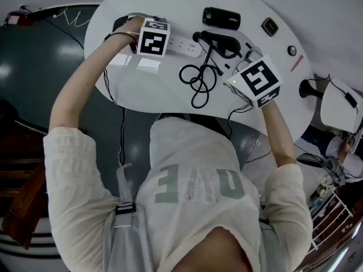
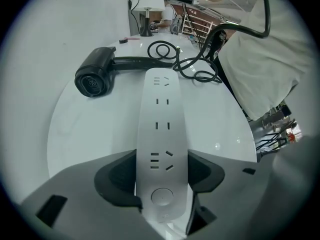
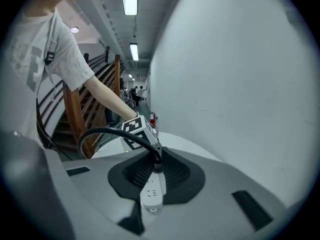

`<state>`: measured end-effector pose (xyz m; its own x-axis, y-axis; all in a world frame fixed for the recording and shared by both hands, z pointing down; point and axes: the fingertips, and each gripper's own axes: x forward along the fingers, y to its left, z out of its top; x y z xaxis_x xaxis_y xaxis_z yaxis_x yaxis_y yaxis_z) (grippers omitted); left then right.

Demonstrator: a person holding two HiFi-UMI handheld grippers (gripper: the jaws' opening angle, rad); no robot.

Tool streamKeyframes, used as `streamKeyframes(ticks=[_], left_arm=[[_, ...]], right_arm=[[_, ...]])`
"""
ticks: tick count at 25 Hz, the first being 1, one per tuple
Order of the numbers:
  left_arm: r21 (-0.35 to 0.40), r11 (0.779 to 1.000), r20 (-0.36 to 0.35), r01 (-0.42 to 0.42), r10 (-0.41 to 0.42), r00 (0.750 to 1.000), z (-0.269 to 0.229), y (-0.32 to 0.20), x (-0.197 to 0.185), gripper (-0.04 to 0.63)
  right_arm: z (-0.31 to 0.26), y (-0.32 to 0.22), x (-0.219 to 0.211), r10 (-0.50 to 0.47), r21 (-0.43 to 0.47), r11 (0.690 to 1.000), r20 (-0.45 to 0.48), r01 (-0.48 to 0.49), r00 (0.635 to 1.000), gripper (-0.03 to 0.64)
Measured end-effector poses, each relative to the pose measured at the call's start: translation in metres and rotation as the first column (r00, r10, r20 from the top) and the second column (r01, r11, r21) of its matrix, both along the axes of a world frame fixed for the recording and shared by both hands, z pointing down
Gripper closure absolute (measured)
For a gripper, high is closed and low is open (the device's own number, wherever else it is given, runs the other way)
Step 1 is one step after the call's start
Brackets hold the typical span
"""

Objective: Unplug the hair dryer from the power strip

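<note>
Shirt (image 1: 193, 169) of the person fills the near foreground of the head view. Beyond it is the round white worktop (image 1: 164, 89) that carries everything else.

Power strip (image 2: 161, 114): white, flat on the worktop. Its switch end sits between the pads of the left gripper (image 2: 162, 170), jaws wide and pressing on both long edges. Every socket showing in the left gripper view is bare.

Hair dryer (image 2: 95, 76): black, on its side just beyond the strip's far end, handle running past that end. Cord (image 3: 103, 129) partly coiled on the worktop beside it, the rest arcing up to the right gripper (image 3: 156, 165).

Right gripper: jaws nearly together, clamped on the black plug (image 3: 158, 155) and held above the worktop. The strip's far end is visible below it.

Step, as I judge it: the pull itself is done. The plug looks free of the strip, with the left gripper acting as anchor. The next move calls for carrying the plug clear of the strip and setting it on bare worktop without dragging the coil or the dryer. After that, both grips can ease off.

Writing:
- Shirt: large pale letters, upside down from the head view, possibly "LOVE", not certain.
- Dryer barrel: small pale print, too small to read.
- Strip: no brand legible.
- Marker cubes (image 1: 153, 37): black-and-white squares only, no text
</note>
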<state>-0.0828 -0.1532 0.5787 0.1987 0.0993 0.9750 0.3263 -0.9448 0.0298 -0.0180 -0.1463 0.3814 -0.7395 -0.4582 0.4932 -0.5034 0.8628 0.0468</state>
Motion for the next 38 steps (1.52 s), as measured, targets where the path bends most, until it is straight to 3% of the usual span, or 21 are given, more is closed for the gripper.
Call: streamKeyframes(ticks=[9, 21, 29, 31, 33, 38], left_arm=[[0.012, 1.0, 0.025, 0.004, -0.005, 1.0, 0.002, 0.001, 0.0, 0.325], [0.011, 1.0, 0.029, 0.007, -0.007, 1.0, 0.002, 0.0, 0.002, 0.325], [0.02, 1.0, 0.049, 0.004, -0.005, 0.999, 0.004, -0.001, 0.003, 0.325], [0.018, 1.0, 0.044, 0.005, -0.006, 0.999, 0.004, -0.001, 0.002, 0.325], [0.017, 1.0, 0.043, 0.006, -0.007, 0.999, 0.003, 0.0, 0.002, 0.325], [0.022, 1.0, 0.045, 0.009, -0.01, 0.999, 0.002, 0.0, 0.001, 0.325]], right_arm=[[0.01, 0.025, -0.001, -0.016, -0.023, 1.0, -0.023, 0.015, 1.0, 0.565], [0.091, 0.067, -0.008, -0.075, -0.232, 0.972, -0.128, 0.044, 0.989, 0.561], [0.127, 0.081, -0.005, -0.071, -0.264, 0.964, -0.171, 0.024, 0.983, 0.561], [0.126, 0.082, -0.005, -0.061, -0.291, 0.957, -0.136, 0.019, 0.989, 0.533], [0.126, 0.085, -0.004, -0.067, -0.334, 0.942, -0.116, 0.024, 0.991, 0.463], [0.132, 0.095, 0.003, -0.115, -0.35, 0.936, -0.176, 0.047, 0.978, 0.403]])
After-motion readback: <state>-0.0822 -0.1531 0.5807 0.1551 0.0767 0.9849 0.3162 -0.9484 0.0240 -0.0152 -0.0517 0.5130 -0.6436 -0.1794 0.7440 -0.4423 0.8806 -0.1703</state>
